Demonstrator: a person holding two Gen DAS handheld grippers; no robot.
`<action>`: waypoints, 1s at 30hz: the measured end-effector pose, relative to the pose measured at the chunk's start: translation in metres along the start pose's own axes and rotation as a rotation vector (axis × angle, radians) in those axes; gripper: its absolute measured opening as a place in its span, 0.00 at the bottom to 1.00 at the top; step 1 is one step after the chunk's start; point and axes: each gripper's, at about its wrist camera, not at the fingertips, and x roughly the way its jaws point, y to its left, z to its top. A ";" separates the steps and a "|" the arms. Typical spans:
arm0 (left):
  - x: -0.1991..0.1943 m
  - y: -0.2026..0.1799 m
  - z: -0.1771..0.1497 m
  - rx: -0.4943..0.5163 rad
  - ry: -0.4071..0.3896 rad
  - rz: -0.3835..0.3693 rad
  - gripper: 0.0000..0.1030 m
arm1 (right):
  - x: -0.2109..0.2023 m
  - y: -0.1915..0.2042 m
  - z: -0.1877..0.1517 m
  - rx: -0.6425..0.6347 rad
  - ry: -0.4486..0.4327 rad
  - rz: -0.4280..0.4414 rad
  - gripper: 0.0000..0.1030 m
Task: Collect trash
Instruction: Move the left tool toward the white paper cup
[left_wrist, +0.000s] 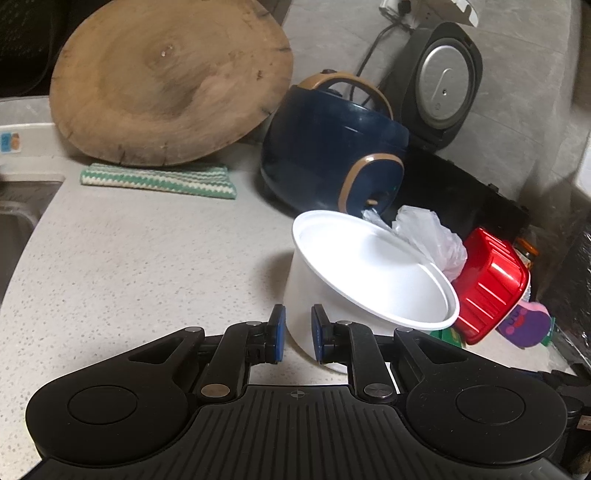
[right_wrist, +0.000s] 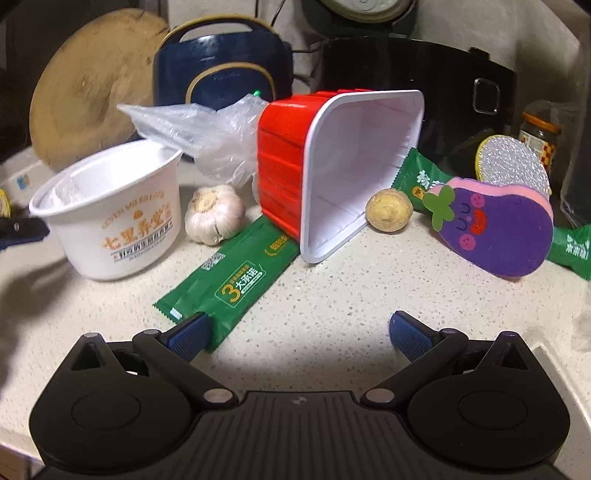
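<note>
The right gripper (right_wrist: 297, 334) stands wide open and empty over the speckled countertop (right_wrist: 332, 295), and the nearest piece of trash is the long green wrapper (right_wrist: 229, 284) lying flat at lower centre-left of the right wrist view. Its long axis runs diagonally, from its torn end beside the left blue pad up and right to where its far end slips under the tipped red tub (right_wrist: 284, 162). The wrapper sits off-centre to the left of the open jaws, with the left pad over its near corner, so a grasp would seem to call for a shift leftward and a roll to cross the strip's narrow width. The red tub lies on its side with its white mouth facing the lower right; pulling the wrapper could drag it. Around it sit a garlic bulb (right_wrist: 215, 214), a small round potato-like lump (right_wrist: 388, 209), a crumpled clear plastic bag (right_wrist: 207, 133), an eggplant-shaped sponge (right_wrist: 498, 229) and a second green wrapper (right_wrist: 417, 181) behind it. The left gripper (left_wrist: 298, 334) has its jaws nearly closed with nothing visible between them, just in front of the white paper cup (left_wrist: 332, 295), which stands at centre-right of the left wrist view, tilted in that picture. A round wooden board (left_wrist: 166, 81) and a dark blue cooker (left_wrist: 332, 147) stand behind, well clear.
</note>
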 end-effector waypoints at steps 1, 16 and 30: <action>-0.001 -0.001 0.000 0.004 0.000 -0.005 0.17 | 0.000 0.001 0.000 -0.003 0.000 -0.002 1.00; -0.047 -0.027 0.020 0.174 -0.049 -0.091 0.17 | -0.009 -0.005 -0.011 0.039 -0.063 -0.027 1.00; 0.036 -0.004 0.053 0.147 0.001 0.097 0.18 | -0.058 -0.044 -0.035 0.140 -0.126 -0.182 1.00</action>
